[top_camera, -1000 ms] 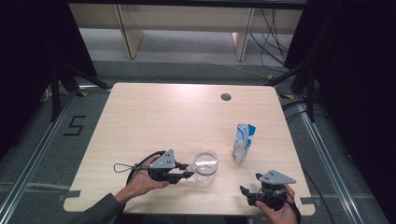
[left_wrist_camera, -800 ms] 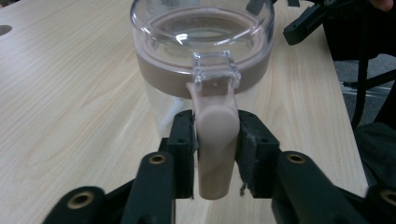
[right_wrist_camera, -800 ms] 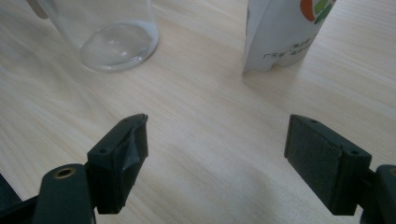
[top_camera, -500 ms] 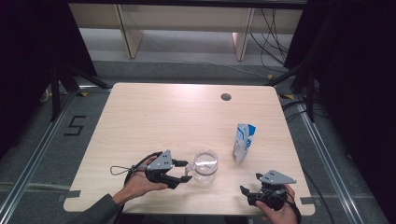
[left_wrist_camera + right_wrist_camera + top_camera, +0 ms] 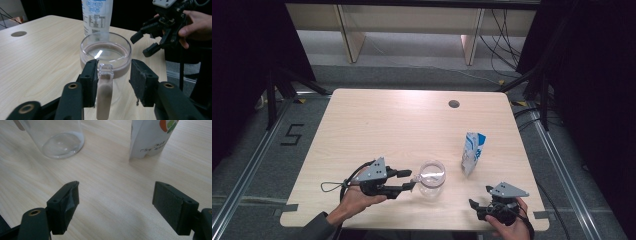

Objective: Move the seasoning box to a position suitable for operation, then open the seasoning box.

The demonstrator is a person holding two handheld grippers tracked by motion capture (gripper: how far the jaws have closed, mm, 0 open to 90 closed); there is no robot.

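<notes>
The left gripper (image 5: 408,181) lay at the near edge of the table (image 5: 377,125), pointing rightward in the high view at a clear glass mug (image 5: 432,176) just ahead of its tips; in the left gripper view the mug's handle (image 5: 104,85) stood upright between the two jaws, touching or almost touching the left-hand one, while the right-hand one stood clear of it; the jaws had just been closing, about half open, with no firm grip yet on the handle. The handle's long axis ran vertically, facing the left hand, which was plainly the nearer of the two. The right gripper (image 5: 479,205) rested at the near right corner, jaws spread wide and empty, well apart from the mug. A blue-and-white carton (image 5: 473,152) stood upright beyond and to the right of the mug, near but not touching it; nothing lay between the left gripper and the handle; the carton would matter only if the mug were carried rightward.
</notes>
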